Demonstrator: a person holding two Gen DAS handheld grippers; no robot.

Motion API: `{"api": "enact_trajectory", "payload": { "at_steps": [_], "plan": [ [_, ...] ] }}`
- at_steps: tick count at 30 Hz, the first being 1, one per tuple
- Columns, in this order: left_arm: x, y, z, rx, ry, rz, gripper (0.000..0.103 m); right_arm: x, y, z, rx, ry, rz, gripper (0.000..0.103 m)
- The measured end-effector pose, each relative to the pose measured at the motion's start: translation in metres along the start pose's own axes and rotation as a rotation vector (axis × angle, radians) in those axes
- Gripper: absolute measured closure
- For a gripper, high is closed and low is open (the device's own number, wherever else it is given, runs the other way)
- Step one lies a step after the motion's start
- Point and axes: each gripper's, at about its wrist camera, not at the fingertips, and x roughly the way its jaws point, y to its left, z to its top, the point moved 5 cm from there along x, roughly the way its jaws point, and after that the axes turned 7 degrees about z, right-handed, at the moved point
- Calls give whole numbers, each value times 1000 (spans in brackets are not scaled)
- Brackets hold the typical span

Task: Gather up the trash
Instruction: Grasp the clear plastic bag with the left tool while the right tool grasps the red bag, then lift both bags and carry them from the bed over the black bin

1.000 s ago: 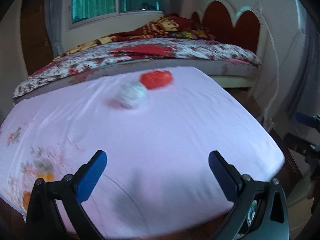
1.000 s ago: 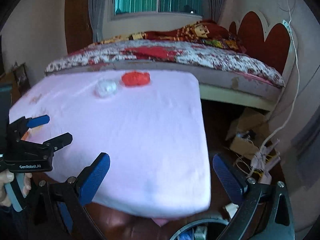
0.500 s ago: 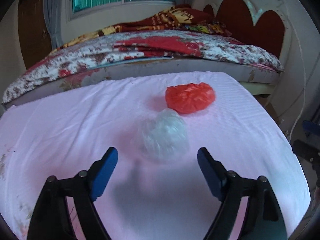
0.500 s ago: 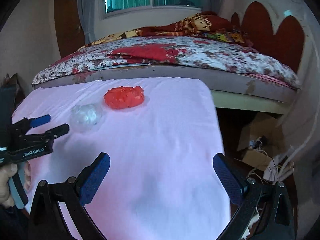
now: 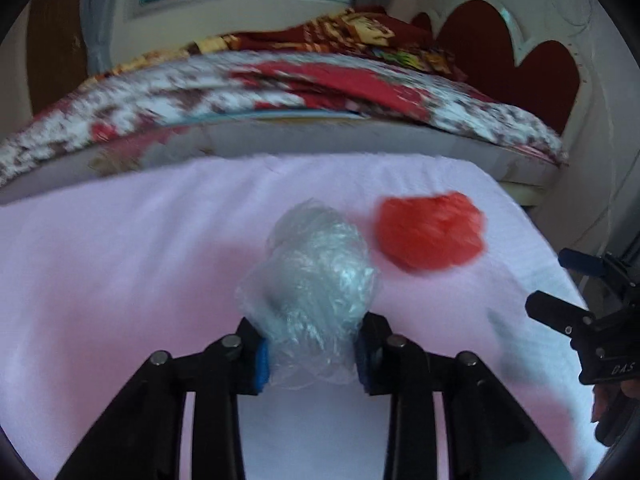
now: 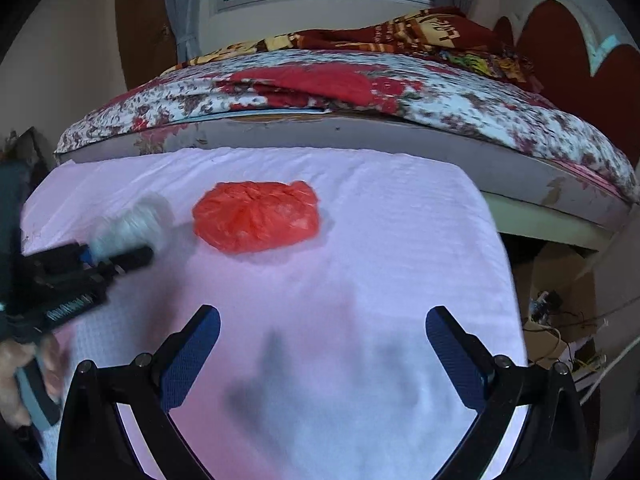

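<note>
A crumpled clear plastic wad (image 5: 316, 280) lies on the pink-covered table (image 5: 120, 260). My left gripper (image 5: 312, 332) is closing on it, and both blue pads press its sides. A crumpled red plastic wad (image 5: 430, 234) sits just to its right, untouched. In the right wrist view my right gripper (image 6: 322, 316) is open over bare cloth, with the red wad (image 6: 256, 218) a short way beyond its fingertips. The left gripper (image 6: 120, 252) shows there at the left edge with the clear wad (image 6: 128, 228) in it, blurred.
A bed (image 6: 360, 92) with a floral cover stands right behind the table's far edge. The table ends at the right (image 6: 500, 260); below it are a cardboard box and cables (image 6: 560, 280) on the floor. A hand (image 6: 12, 364) holds the left gripper's handle.
Both grippers moved forward over the table toward the wads. The left gripper's jaws went from wide open to shut around the clear wad. The right gripper stayed open.
</note>
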Motion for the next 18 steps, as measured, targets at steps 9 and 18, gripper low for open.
{"api": "enact_trajectory", "payload": {
  "at_steps": [9, 18],
  "plan": [
    [10, 46, 2, 0, 17, 104, 69, 67, 34, 46, 34, 42, 56, 0],
    [19, 42, 3, 4, 39, 96, 69, 89, 39, 56, 38, 100, 28, 34]
  ]
}}
